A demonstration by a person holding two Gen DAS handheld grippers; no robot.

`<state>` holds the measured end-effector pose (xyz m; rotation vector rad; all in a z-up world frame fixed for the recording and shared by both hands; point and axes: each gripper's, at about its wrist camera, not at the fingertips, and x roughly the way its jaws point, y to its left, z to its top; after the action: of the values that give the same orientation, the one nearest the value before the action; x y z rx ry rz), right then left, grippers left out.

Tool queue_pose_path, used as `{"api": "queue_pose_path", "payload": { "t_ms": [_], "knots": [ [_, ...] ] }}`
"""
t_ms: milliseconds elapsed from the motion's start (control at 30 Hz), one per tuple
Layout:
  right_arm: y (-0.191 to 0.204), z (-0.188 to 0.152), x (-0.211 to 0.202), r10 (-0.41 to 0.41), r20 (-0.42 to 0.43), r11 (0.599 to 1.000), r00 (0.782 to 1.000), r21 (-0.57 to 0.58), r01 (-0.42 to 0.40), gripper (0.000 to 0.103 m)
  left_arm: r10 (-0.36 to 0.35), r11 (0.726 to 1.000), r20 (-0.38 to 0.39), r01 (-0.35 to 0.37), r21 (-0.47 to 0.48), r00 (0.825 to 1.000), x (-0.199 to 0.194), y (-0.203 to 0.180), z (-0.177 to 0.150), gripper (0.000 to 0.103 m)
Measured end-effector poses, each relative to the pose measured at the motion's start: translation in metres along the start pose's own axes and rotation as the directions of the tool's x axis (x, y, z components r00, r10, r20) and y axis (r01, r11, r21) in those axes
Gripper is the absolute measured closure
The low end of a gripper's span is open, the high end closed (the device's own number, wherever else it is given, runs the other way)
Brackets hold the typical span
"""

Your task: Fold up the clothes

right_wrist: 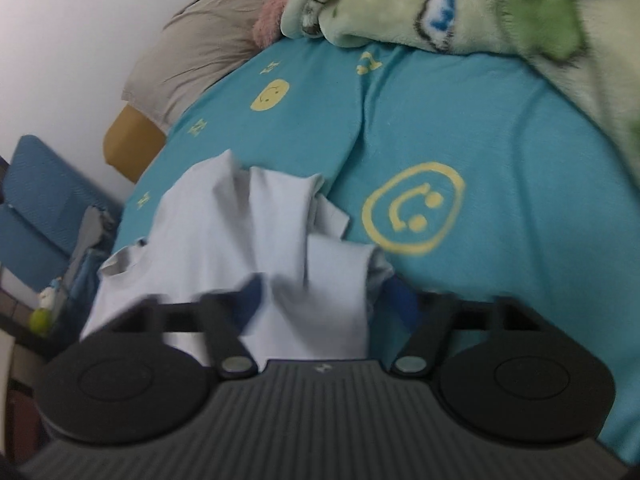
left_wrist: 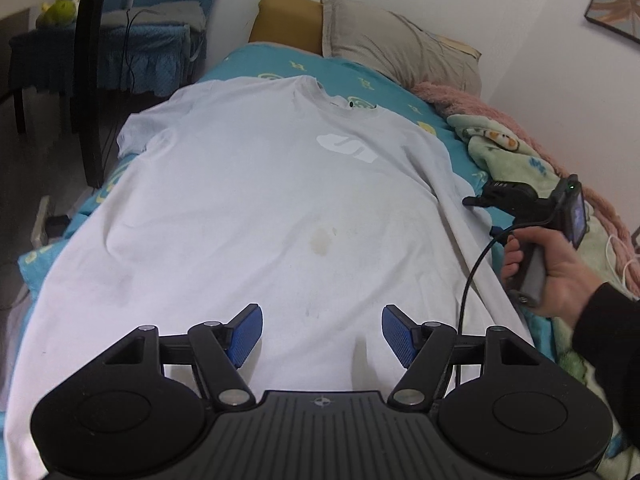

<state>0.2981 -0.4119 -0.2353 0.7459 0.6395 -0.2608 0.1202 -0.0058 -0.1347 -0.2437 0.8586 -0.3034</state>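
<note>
A white T-shirt lies spread face up on the teal bed sheet, collar toward the pillows, with a faint stain near its middle. My left gripper is open and empty, hovering over the shirt's lower part. My right gripper shows in the left wrist view at the shirt's right sleeve. In the right wrist view the right gripper stands open with the bunched white sleeve between its blue pads; the frame is blurred.
A beige pillow and a mustard cushion lie at the head of the bed. A green patterned blanket and a pink blanket lie along the right side. A dark table and black pole stand to the left.
</note>
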Motion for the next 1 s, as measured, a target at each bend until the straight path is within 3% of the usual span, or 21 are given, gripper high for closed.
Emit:
{"api": "queue_pose_path", "payload": {
  "t_ms": [33, 67, 133, 167, 233, 333, 467, 567, 600, 633, 667, 700, 767, 867, 933, 1000],
  "knots": [
    [0.009, -0.001, 0.002, -0.004, 0.024, 0.999, 1.0, -0.05, 0.005, 0.082, -0.011, 1.0, -0.006, 0.011, -0.018, 1.0, 0.003, 0.003, 0.001, 0.034],
    [0.018, -0.002, 0.003, -0.007, 0.048, 0.995, 0.999, -0.103, 0.012, 0.088, -0.022, 0.999, -0.009, 0.022, -0.033, 1.0, 0.006, 0.005, 0.002, 0.034],
    [0.043, -0.007, 0.003, -0.026, 0.094, 0.964, 0.995, -0.261, 0.05, 0.09, -0.033, 0.998, -0.009, 0.033, -0.051, 0.999, 0.009, 0.009, 0.003, 0.035],
    [0.059, -0.013, 0.002, -0.029, 0.123, 0.93, 0.992, -0.361, 0.072, 0.091, -0.032, 0.998, -0.005, 0.032, -0.055, 0.999, 0.009, 0.01, 0.003, 0.035],
    [0.091, -0.028, -0.001, -0.023, 0.183, 0.829, 0.983, -0.546, 0.121, 0.091, -0.036, 0.997, 0.005, 0.036, -0.066, 0.999, 0.007, 0.011, 0.002, 0.035],
    [0.134, -0.061, 0.001, 0.015, 0.24, 0.641, 0.971, -0.747, 0.175, 0.091, -0.045, 0.996, 0.02, 0.046, -0.08, 0.999, 0.002, 0.014, 0.002, 0.035],
    [0.173, -0.112, 0.006, 0.059, 0.178, 0.427, 0.982, -0.894, 0.136, 0.091, -0.017, 0.997, 0.033, 0.019, -0.068, 0.999, -0.001, 0.015, 0.003, 0.036],
    [0.189, -0.136, 0.007, 0.097, 0.084, 0.398, 0.992, -0.917, 0.039, 0.087, -0.009, 0.998, 0.035, 0.011, -0.064, 0.999, -0.001, 0.015, 0.003, 0.036],
    [0.192, -0.14, 0.003, 0.115, 0.041, 0.387, 0.993, -0.922, -0.007, 0.08, -0.01, 0.998, 0.037, 0.012, -0.061, 0.999, -0.001, 0.014, 0.003, 0.036],
    [0.194, -0.144, 0.0, 0.132, -0.002, 0.376, 0.991, -0.925, -0.052, 0.06, -0.011, 0.998, 0.039, 0.013, -0.058, 0.999, -0.002, 0.014, 0.004, 0.036],
    [0.197, -0.147, -0.005, 0.151, -0.042, 0.364, 0.988, -0.926, -0.095, 0.05, -0.012, 0.998, 0.04, 0.014, -0.056, 0.999, -0.002, 0.013, 0.004, 0.036],
    [0.196, -0.148, -0.014, 0.19, -0.05, 0.358, 0.981, -0.927, -0.117, 0.035, -0.014, 0.998, 0.042, 0.016, -0.054, 0.999, -0.002, 0.012, 0.004, 0.036],
    [0.193, -0.143, -0.034, 0.264, -0.06, 0.371, 0.963, -0.915, -0.159, 0.029, -0.024, 0.998, 0.045, 0.027, -0.056, 0.999, -0.004, 0.012, 0.004, 0.036],
    [0.182, -0.112, -0.052, 0.336, -0.054, 0.514, 0.94, -0.826, -0.231, 0.029, -0.031, 0.997, 0.041, 0.034, -0.067, 0.999, -0.003, 0.014, 0.004, 0.036],
    [0.169, -0.086, -0.056, 0.352, 0.008, 0.645, 0.936, -0.727, -0.236, 0.029, -0.035, 0.996, 0.038, 0.038, -0.075, 0.999, -0.003, 0.016, 0.004, 0.036],
    [0.149, -0.057, -0.043, 0.277, 0.053, 0.784, 0.959, -0.59, -0.194, 0.03, -0.04, 0.996, 0.035, 0.043, -0.083, 0.999, -0.002, 0.018, 0.004, 0.036]
  ]
}}
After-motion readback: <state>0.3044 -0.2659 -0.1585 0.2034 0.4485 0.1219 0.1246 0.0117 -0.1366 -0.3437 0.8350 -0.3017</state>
